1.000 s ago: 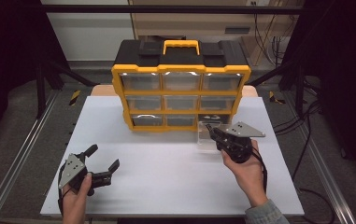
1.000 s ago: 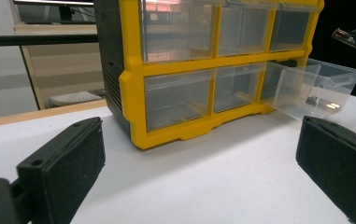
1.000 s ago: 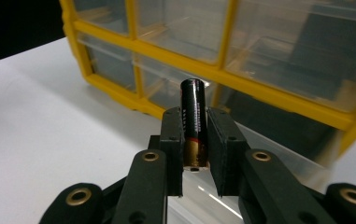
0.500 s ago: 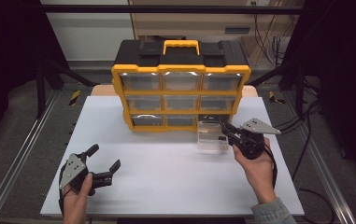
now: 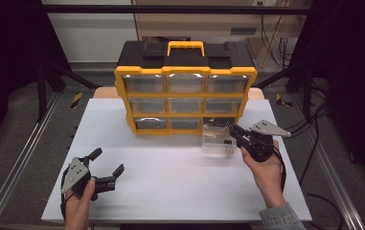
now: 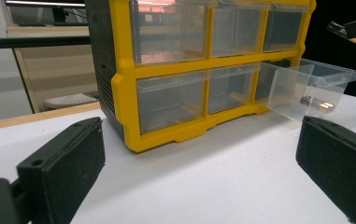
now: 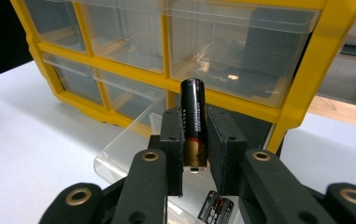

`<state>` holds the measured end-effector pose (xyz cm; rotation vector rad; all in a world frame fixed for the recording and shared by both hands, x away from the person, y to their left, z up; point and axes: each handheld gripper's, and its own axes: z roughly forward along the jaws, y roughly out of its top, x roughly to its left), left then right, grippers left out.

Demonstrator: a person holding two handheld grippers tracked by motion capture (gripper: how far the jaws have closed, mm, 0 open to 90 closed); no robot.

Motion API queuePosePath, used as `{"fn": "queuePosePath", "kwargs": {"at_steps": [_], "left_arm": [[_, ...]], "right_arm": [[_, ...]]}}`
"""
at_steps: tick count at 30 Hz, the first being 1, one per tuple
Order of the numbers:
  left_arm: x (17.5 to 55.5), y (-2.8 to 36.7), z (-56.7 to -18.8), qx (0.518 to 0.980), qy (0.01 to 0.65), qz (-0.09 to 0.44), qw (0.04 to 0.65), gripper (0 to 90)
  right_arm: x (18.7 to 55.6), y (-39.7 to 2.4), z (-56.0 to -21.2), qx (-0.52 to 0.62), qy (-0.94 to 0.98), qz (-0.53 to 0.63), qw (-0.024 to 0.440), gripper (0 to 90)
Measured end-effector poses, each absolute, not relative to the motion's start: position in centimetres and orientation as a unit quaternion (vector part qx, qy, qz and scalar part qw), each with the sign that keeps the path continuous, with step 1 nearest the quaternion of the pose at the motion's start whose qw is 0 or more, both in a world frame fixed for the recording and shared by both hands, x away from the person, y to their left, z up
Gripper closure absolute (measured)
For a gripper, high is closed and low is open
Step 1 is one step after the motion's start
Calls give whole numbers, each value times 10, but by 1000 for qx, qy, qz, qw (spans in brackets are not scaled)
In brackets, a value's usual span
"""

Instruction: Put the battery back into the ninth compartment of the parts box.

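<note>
OK, taking the yellow organizer [image 5: 185, 100] as our landmark. Nearest to us, well in front of its left end, we have the left gripper [image 5: 104, 168] resting on the white table [image 5: 170, 187], jaws spread wide with nothing between them. In the left gripper view the pads [image 6: 68, 161] frame the organizer's lower left corner. In front of its right end, we see the right gripper [image 7: 195, 140] clamped on a black battery [image 7: 194, 121], held upright with the gold end down. The battery sits just over the clear drawer [image 5: 217, 139], which is pulled out of the organizer's bottom-right slot. Another battery [image 7: 215, 205] lies in that drawer. Beyond it, the organizer's other drawers are pushed in.
</note>
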<state>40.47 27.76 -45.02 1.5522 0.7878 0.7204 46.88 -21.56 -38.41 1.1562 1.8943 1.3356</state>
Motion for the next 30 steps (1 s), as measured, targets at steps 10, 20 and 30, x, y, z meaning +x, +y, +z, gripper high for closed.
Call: {"fn": "queuePosePath", "kwargs": {"at_steps": [10, 20, 30], "left_arm": [[406, 277, -451, 669, 338, 307, 587, 12], [407, 278, -452, 670, 341, 309, 583, 12], [407, 276, -452, 675, 336, 315, 576, 13]], "right_arm": [[479, -209, -394, 423, 723, 478, 265, 766], [487, -208, -405, 406, 718, 496, 270, 438], [486, -208, -402, 405, 698, 522, 277, 169]]}}
